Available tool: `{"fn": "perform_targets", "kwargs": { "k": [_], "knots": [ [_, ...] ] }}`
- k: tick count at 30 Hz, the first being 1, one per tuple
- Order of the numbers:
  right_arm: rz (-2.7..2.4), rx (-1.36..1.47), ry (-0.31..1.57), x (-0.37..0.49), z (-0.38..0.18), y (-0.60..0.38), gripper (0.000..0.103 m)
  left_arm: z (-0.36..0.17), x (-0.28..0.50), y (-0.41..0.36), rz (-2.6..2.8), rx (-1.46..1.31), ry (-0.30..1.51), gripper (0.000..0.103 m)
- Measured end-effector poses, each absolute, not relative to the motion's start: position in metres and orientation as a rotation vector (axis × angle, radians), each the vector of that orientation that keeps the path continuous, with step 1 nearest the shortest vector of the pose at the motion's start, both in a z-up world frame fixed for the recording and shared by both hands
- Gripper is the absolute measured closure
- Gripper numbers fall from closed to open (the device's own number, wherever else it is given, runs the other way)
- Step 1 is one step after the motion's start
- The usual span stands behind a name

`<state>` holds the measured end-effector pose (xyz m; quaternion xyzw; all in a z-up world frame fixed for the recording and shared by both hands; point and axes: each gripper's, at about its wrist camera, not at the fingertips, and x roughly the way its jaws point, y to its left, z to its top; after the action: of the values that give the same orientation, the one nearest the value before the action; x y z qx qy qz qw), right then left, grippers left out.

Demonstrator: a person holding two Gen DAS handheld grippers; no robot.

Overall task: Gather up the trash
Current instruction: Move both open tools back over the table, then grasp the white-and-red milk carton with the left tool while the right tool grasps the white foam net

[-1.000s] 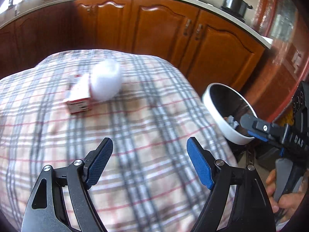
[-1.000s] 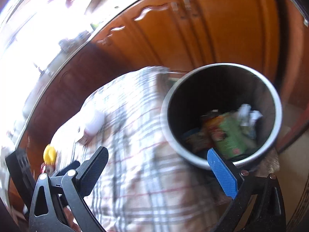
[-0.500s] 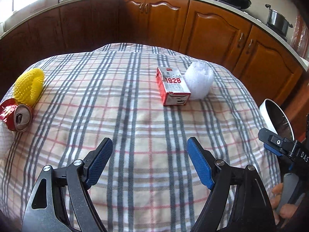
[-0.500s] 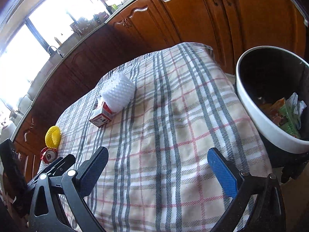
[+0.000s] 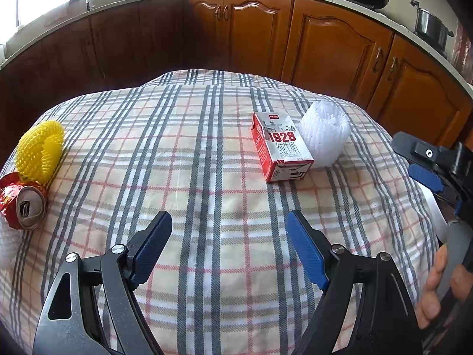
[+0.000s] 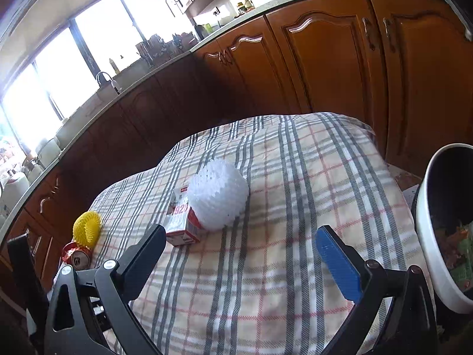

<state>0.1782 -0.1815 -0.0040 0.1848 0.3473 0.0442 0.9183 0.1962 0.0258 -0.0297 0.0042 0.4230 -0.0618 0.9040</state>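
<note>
A red and white milk carton [image 5: 280, 146] lies on the plaid tablecloth [image 5: 192, 195], touching a white foam net [image 5: 324, 133] on its right. A yellow foam net [image 5: 40, 151] and a crushed red can [image 5: 23, 205] lie at the table's left edge. My left gripper [image 5: 229, 233] is open and empty over the near middle of the cloth. My right gripper [image 6: 239, 245] is open and empty, with the carton [image 6: 181, 224] and white net [image 6: 218, 196] just beyond it. The yellow net [image 6: 87, 226] and can [image 6: 77, 256] show far left. The bin [image 6: 443, 236] stands at the right.
Wooden kitchen cabinets [image 5: 331, 44] wrap around behind the table, with a worktop carrying pots [image 5: 431, 26] and bottles. The white-rimmed bin holds coloured wrappers [image 6: 458, 251] beside the table's right edge. My right gripper shows in the left wrist view [image 5: 425, 162] at the right.
Both views have swung left from the bin to the table. The bin has slid to the right edge, and the carton, nets and can have come into view.
</note>
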Motion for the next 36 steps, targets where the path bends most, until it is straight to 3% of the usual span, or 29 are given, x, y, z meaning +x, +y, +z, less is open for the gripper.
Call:
{"fn": "perform_targets", "kwargs": {
  "k": [4, 9, 12, 13, 25, 36],
  "knots": [
    [0.145, 0.439, 0.775, 0.217, -0.017, -0.181, 0.005, -0.033, 0.211, 0.022, -0.146, -0.005, 0.887, 0.021],
    [0.165, 0.461, 0.856, 0.257, -0.039, -0.176, 0.029, -0.034, 0.225, 0.021, -0.159, -0.027, 0.899, 0.021],
    [0.172, 0.46, 0.876, 0.269, -0.046, -0.172, 0.066, -0.035, 0.23, 0.019, -0.207, -0.046, 0.898, 0.021],
    [0.171, 0.459, 0.878, 0.269, -0.046, -0.172, 0.085, -0.035, 0.232, 0.018, -0.211, -0.048, 0.9, 0.021],
    [0.168, 0.483, 0.819, 0.199, -0.029, -0.206, 0.087, -0.035, 0.235, -0.001, -0.246, -0.042, 0.908, 0.021],
    [0.129, 0.52, 0.775, 0.147, -0.025, -0.232, 0.086, -0.046, 0.287, -0.041, -0.193, 0.008, 0.948, 0.017]
  ]
}}
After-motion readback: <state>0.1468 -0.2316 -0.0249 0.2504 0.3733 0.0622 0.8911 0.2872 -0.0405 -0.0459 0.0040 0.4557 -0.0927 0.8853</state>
